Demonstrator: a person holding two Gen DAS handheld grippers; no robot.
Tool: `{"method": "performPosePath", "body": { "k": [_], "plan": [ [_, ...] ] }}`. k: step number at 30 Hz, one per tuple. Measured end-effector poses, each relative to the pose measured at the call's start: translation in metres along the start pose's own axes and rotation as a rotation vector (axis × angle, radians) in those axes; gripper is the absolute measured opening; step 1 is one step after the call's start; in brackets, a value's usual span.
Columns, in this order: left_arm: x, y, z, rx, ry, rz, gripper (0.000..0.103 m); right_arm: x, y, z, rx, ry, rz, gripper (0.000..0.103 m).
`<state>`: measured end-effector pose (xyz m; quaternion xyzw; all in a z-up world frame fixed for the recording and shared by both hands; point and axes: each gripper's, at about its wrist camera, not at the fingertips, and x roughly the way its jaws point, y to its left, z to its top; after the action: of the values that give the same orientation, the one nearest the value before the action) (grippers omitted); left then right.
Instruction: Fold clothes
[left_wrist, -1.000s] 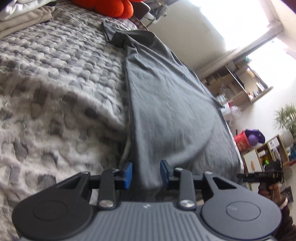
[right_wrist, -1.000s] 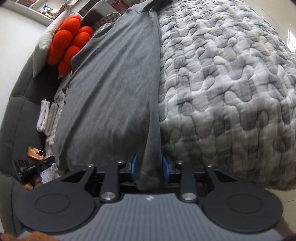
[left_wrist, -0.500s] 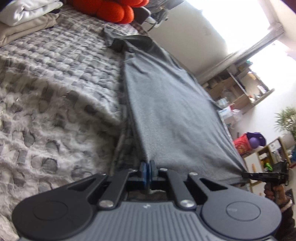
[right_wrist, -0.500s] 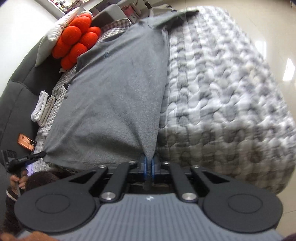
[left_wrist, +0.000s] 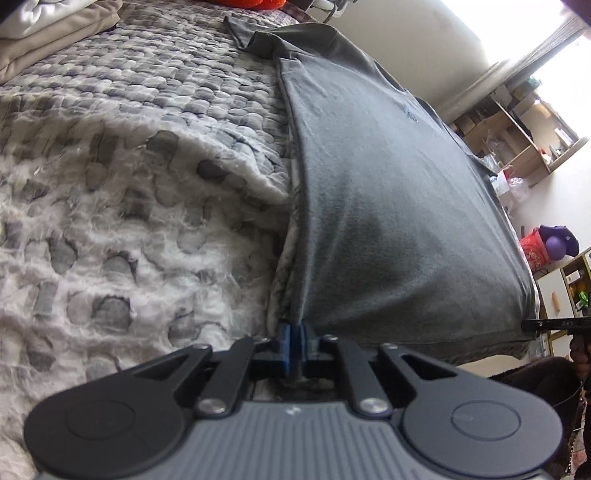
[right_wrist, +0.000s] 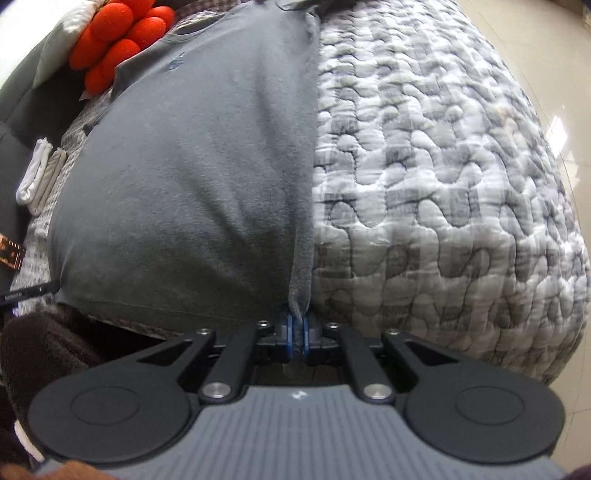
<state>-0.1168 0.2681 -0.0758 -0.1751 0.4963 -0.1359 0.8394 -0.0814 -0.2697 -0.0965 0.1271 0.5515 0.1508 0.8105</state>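
Observation:
A grey T-shirt (left_wrist: 388, 192) lies flat along a bed, its collar at the far end. It also shows in the right wrist view (right_wrist: 199, 177). My left gripper (left_wrist: 295, 338) is shut on one bottom hem corner of the shirt. My right gripper (right_wrist: 297, 326) is shut on the other bottom hem corner. The hem runs taut between them at the bed's near edge. The right gripper's tip (left_wrist: 550, 324) shows at the right edge of the left wrist view.
A grey-and-white quilted blanket (right_wrist: 443, 177) covers the bed. Orange cushions (right_wrist: 118, 48) sit by the collar end. Folded white and beige clothes (right_wrist: 37, 177) lie at the side, also in the left wrist view (left_wrist: 55, 33). Shelves (left_wrist: 517, 136) stand beyond the bed.
Both grippers went from open around the hem corners to shut on them. The shirt's lower end was lifted and pulled taut, then settled back lower over the bed edge.

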Motion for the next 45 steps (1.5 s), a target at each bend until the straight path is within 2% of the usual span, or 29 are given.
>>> {"method": "performPosePath", "body": {
  "k": [2, 3, 4, 5, 6, 7, 8, 13, 21, 24, 30, 36, 38, 40, 45],
  "plan": [
    [-0.006, 0.001, 0.003, 0.0, -0.005, -0.005, 0.016, -0.003, 0.001, 0.003, -0.005, -0.004, -0.005, 0.016],
    [-0.01, 0.001, 0.004, 0.001, -0.015, -0.007, 0.029, -0.005, 0.001, 0.004, -0.006, -0.01, -0.01, 0.017],
    [-0.015, -0.001, 0.004, 0.003, -0.03, 0.003, 0.037, -0.008, 0.001, 0.006, -0.006, -0.023, -0.017, 0.018],
    [-0.02, -0.002, 0.006, 0.003, -0.049, 0.006, 0.037, -0.011, 0.001, 0.007, -0.006, -0.036, -0.024, 0.027],
    [-0.024, -0.004, 0.009, 0.004, -0.068, 0.008, 0.038, -0.014, 0.002, 0.009, -0.007, -0.057, -0.031, 0.045],
    [-0.029, -0.005, 0.012, 0.005, -0.086, 0.011, 0.04, -0.017, 0.003, 0.011, -0.008, -0.077, -0.038, 0.051],
    [-0.031, -0.01, 0.015, 0.013, -0.111, 0.02, 0.041, -0.02, 0.004, 0.013, -0.009, -0.098, -0.046, 0.053],
    [-0.037, -0.038, 0.031, 0.072, -0.23, 0.068, 0.059, -0.023, 0.023, 0.023, -0.058, -0.205, -0.083, 0.053],
    [-0.01, -0.099, 0.063, 0.266, -0.377, 0.143, 0.079, 0.004, 0.067, 0.044, -0.208, -0.342, -0.148, 0.055],
    [0.009, -0.12, 0.077, 0.326, -0.396, 0.152, 0.082, 0.017, 0.083, 0.054, -0.256, -0.388, -0.159, 0.06],
    [0.056, -0.141, 0.106, 0.38, -0.398, 0.181, 0.084, 0.049, 0.104, 0.082, -0.28, -0.417, -0.158, 0.061],
    [0.095, -0.132, 0.129, 0.401, -0.359, 0.2, 0.084, 0.085, 0.118, 0.113, -0.295, -0.392, -0.14, 0.063],
    [0.104, -0.125, 0.137, 0.402, -0.35, 0.225, 0.085, 0.095, 0.124, 0.123, -0.309, -0.415, -0.148, 0.068],
    [0.107, -0.116, 0.142, 0.381, -0.359, 0.217, 0.089, 0.103, 0.129, 0.131, -0.321, -0.436, -0.159, 0.07],
    [0.109, -0.097, 0.156, 0.324, -0.385, 0.214, 0.09, 0.122, 0.138, 0.155, -0.347, -0.479, -0.194, 0.075]
  ]
}}
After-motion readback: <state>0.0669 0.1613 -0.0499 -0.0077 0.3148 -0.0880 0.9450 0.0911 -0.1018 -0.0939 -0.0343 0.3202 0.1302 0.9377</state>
